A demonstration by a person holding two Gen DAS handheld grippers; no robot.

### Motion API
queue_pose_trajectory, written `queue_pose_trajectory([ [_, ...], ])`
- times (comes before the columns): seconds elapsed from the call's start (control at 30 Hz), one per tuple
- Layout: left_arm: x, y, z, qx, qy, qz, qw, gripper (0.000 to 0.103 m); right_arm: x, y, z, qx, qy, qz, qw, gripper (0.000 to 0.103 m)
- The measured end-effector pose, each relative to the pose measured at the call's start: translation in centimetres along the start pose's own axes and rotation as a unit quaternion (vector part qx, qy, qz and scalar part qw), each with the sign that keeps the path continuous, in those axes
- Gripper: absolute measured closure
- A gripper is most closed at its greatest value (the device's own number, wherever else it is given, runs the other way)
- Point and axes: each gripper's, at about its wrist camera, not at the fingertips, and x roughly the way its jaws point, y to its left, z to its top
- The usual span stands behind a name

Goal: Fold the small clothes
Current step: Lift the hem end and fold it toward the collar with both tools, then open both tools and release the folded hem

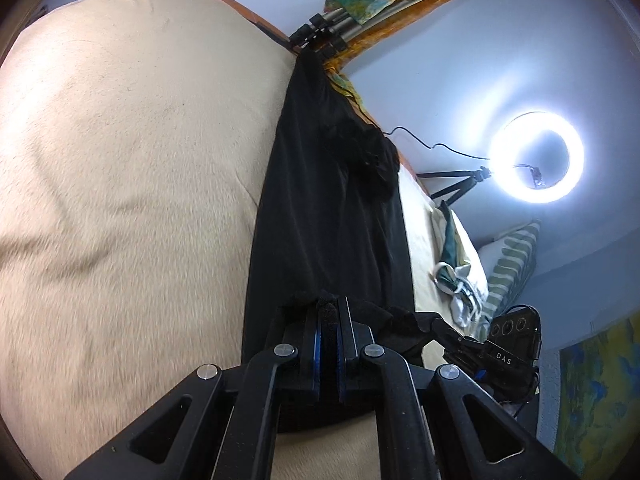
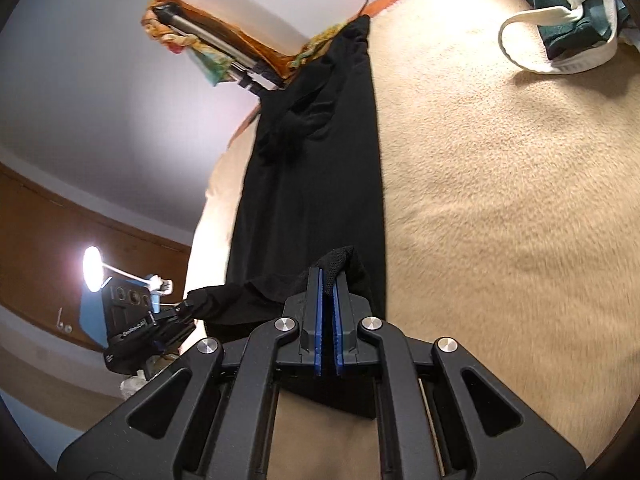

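A long black garment (image 1: 332, 200) lies stretched across the cream blanket (image 1: 120, 180), running away from me. My left gripper (image 1: 328, 312) is shut on the near edge of that garment, black cloth pinched between its blue pads. In the right wrist view the same black garment (image 2: 312, 184) stretches ahead, and my right gripper (image 2: 329, 276) is shut on another spot of its near edge, with cloth bunched over the fingertips. The near hem hangs lifted between the two grippers. The other gripper (image 2: 168, 320) shows at the left of the right wrist view.
A green and white garment (image 2: 568, 12) lies crumpled on the blanket at the far right. A lit ring light (image 1: 536, 156) on a tripod stands beyond the bed. A folded tripod (image 1: 340, 28) and colourful cloth lie at the far edge. A striped pillow (image 1: 512, 264) sits at right.
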Motion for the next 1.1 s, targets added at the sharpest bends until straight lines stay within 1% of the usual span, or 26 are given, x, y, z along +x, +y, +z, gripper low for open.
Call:
queue_pose_trajectory([
  [0.1, 0.8, 0.2, 0.5, -0.001, -0.001, 0.003, 1.0, 0.101, 0.5, -0.3, 0.4, 0.0, 0.002, -0.011, 1.0, 0.097],
  [0.13, 0.9, 0.3, 0.7, -0.002, -0.004, 0.005, 1.0, 0.096, 0.6, -0.4, 0.5, -0.002, 0.0, -0.014, 1.0, 0.097],
  [0.17, 0.9, 0.3, 0.8, -0.002, -0.007, 0.005, 1.0, 0.089, 0.5, -0.3, 0.6, -0.006, -0.003, -0.022, 1.0, 0.097],
  [0.2, 0.7, 0.4, 0.9, -0.004, -0.011, 0.002, 0.9999, 0.073, 0.4, -0.3, 0.7, -0.009, -0.005, -0.027, 1.0, 0.097],
  [0.23, 0.4, 0.4, 0.9, -0.004, -0.017, 0.003, 0.9998, 0.07, 0.2, -0.2, 0.7, -0.014, -0.004, -0.03, 0.999, 0.094],
  [0.27, -0.1, 0.3, 0.9, 0.001, -0.026, 0.001, 0.9997, 0.069, 0.1, -0.1, 0.8, -0.019, 0.0, -0.026, 0.999, 0.085],
  [0.33, -0.9, -0.3, 0.7, 0.026, -0.029, 0.008, 0.9992, 0.069, -0.7, 0.4, 0.4, -0.039, -0.007, -0.023, 0.999, 0.074],
  [0.4, -1.7, -1.0, 0.1, 0.058, -0.035, 0.027, 0.9973, 0.069, -1.4, 0.8, 0.0, -0.064, -0.009, -0.031, 0.997, 0.074],
  [0.43, -1.9, -1.2, -0.1, 0.067, -0.036, 0.031, 0.9966, 0.069, -1.7, 1.0, -0.3, -0.076, -0.008, -0.033, 0.997, 0.074],
  [0.53, -2.3, -1.9, -1.4, 0.102, -0.021, 0.04, 0.9937, 0.072, -2.2, 1.4, -1.4, -0.102, 0.005, -0.031, 0.994, 0.074],
  [0.63, -2.2, -2.0, -2.5, 0.117, -0.007, 0.043, 0.9922, 0.073, -1.8, 1.9, -2.5, -0.132, 0.029, -0.036, 0.99, 0.074],
  [0.67, -2.0, -2.0, -2.8, 0.122, 0.002, 0.046, 0.9915, 0.073, -1.6, 2.0, -2.8, -0.142, 0.036, -0.039, 0.988, 0.076],
  [0.7, -1.6, -1.9, -2.9, 0.126, 0.011, 0.053, 0.9906, 0.074, -1.2, 2.2, -2.9, -0.15, 0.043, -0.042, 0.987, 0.077],
  [0.73, -1.0, -1.8, -3.0, 0.13, 0.019, 0.07, 0.9889, 0.074, -0.7, 2.4, -3.1, -0.161, 0.052, -0.049, 0.984, 0.077],
  [0.8, -0.2, -1.6, -3.1, 0.133, 0.031, 0.082, 0.9873, 0.074, 0.2, 2.7, -3.0, -0.171, 0.062, -0.058, 0.982, 0.077],
  [0.93, 0.7, -2.0, -2.3, 0.141, 0.028, 0.093, 0.9853, 0.074, 1.7, 3.2, -2.3, -0.19, 0.073, -0.069, 0.977, 0.077],
  [1.1, 1.8, -2.2, 0.5, 0.136, 0.011, 0.105, 0.985, 0.074, 3.1, 3.8, 0.1, -0.201, 0.062, -0.087, 0.974, 0.077],
])
